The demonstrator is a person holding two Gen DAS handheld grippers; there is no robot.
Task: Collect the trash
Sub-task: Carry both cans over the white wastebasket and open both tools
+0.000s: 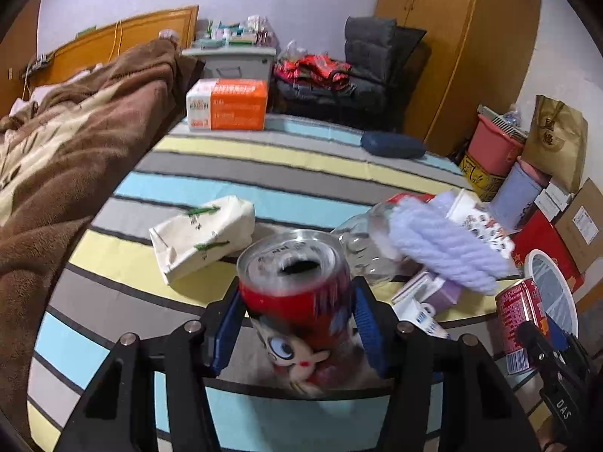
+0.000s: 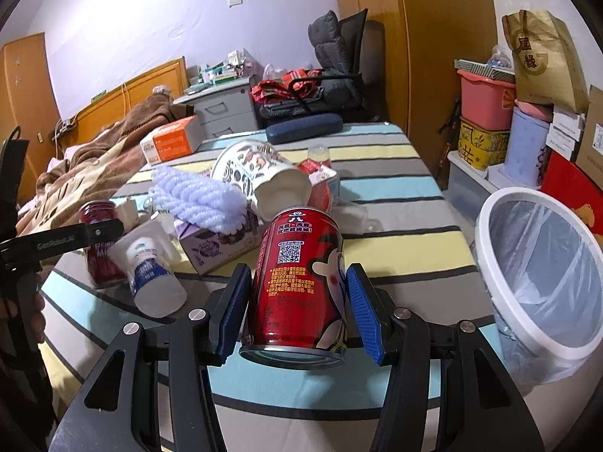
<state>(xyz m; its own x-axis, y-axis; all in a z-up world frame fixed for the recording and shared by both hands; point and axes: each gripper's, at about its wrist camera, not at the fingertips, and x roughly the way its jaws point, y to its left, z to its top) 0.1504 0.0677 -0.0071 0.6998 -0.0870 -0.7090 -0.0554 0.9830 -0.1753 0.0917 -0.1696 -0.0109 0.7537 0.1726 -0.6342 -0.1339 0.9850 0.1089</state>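
Left gripper [image 1: 297, 324] fingers clamped on an opened red can [image 1: 297, 286] at lower centre, right gripper [image 2: 297, 301] fingers gripping a second red can [image 2: 297, 282], white bin [image 2: 542, 278] at right edge

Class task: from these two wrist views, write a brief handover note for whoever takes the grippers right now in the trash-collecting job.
Left gripper: shut on a red can with an open top.
Right gripper: shut on a second red can, tilted, its base towards the camera.
White bin, lined with a clear bag, stands beside the table on the right; no trash can be seen inside it.
Left on the table: small white bottle, patterned paper cup, clear plastic bottle. Purple mop head, tissue pack and glasses case may not be trash.
Done: both cans gripped. Left: drop them in the bin, then fetch the rest.
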